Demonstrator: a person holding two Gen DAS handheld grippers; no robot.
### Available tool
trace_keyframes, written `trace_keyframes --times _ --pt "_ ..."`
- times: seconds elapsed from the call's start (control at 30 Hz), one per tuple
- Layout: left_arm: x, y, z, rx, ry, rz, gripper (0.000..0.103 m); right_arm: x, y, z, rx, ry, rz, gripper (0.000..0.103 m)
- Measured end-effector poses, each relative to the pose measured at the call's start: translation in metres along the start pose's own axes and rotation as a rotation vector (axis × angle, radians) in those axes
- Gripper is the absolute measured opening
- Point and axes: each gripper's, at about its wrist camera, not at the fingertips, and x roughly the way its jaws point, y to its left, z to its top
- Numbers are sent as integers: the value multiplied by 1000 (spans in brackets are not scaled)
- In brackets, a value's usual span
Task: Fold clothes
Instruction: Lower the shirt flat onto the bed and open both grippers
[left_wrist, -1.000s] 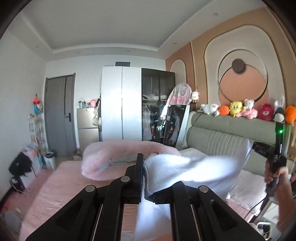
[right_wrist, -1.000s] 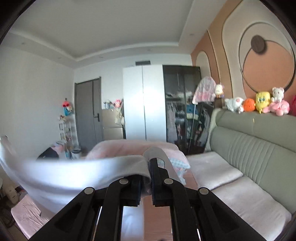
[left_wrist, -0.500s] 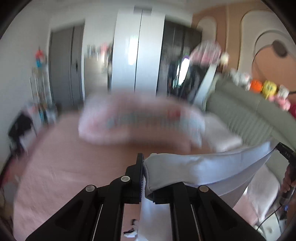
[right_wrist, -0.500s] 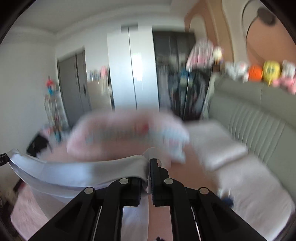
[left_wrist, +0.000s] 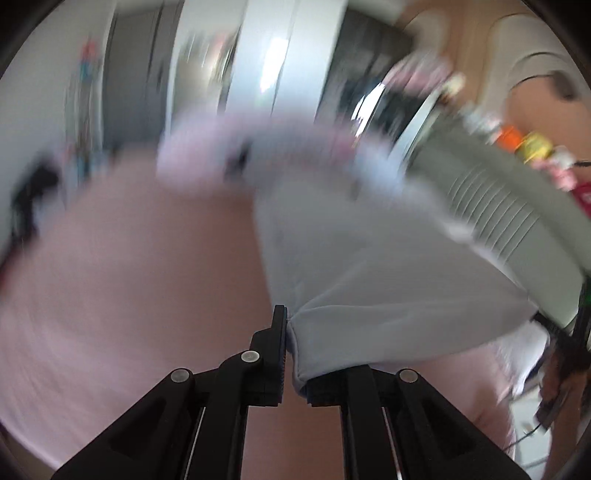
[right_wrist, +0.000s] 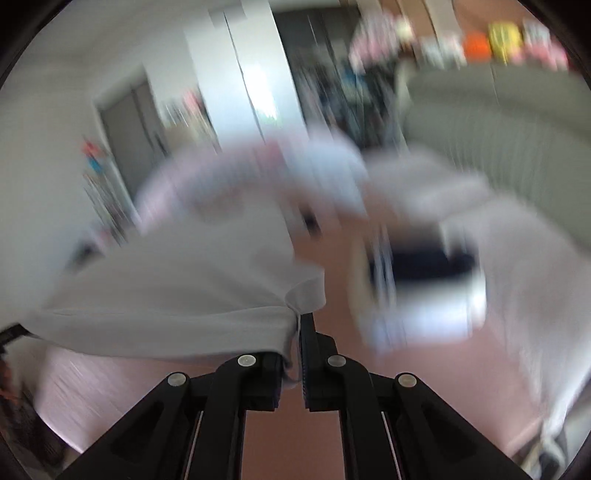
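While both views are badly motion-blurred, the grips read clearly enough: left hand-held gripper (left_wrist: 293, 363) has its jaws nearly closed on a bunched hem or corner of a pale grey-white garment (left_wrist: 369, 258), and right hand-held gripper (right_wrist: 297, 354) is pinched tight on another edge of the same garment (right_wrist: 177, 288). Cloth spans between the two, spreading ahead and to the right of the left hand-held gripper, and ahead and to the left of the right one, above or onto the pink bed (left_wrist: 129, 258); whether the far part touches the bed, cannot tell through the blur. Garment type unclear, maybe a tee or shorts. Looks thin, light, fully limp: it sags and billows between the pinches, no stiffness, so it will drape wherever it's let down and crease easily. Not fragile, not slippery against the ribbed pads. Best hold is at hem or corner edges, as now, keeping the span taut so it lands flat. Dark-and-white blurred item (right_wrist: 428, 280) lies ahead-right of the right hand-held gripper on the bed; grey headboard (left_wrist: 517, 221) is far right.
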Motion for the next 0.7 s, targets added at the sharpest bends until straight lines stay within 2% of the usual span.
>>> trace_keyframes --times 0.07,0.1,0.17,0.23,0.47,0.6,0.7 --pt "73 24 -52 -75 169 36 6 59 -9 -58 16 143 -47 5" --pt "95 31 -70 -91 221 57 6 87 -14 -84 25 209 -67 5" --pt "125 41 -100 -114 290 93 6 117 -23 -111 38 269 -90 5" --pt "132 46 -115 -139 288 97 7 139 -33 -131 39 306 -116 5" --pt "123 50 -128 -159 214 70 8 142 -35 -141 -105 251 -148 5" --pt "106 51 -132 -123 238 66 7 126 -35 -134 -93 263 -143 5" --pt "73 37 -122 -58 215 37 6 96 -45 -125 -38 248 -78 5"
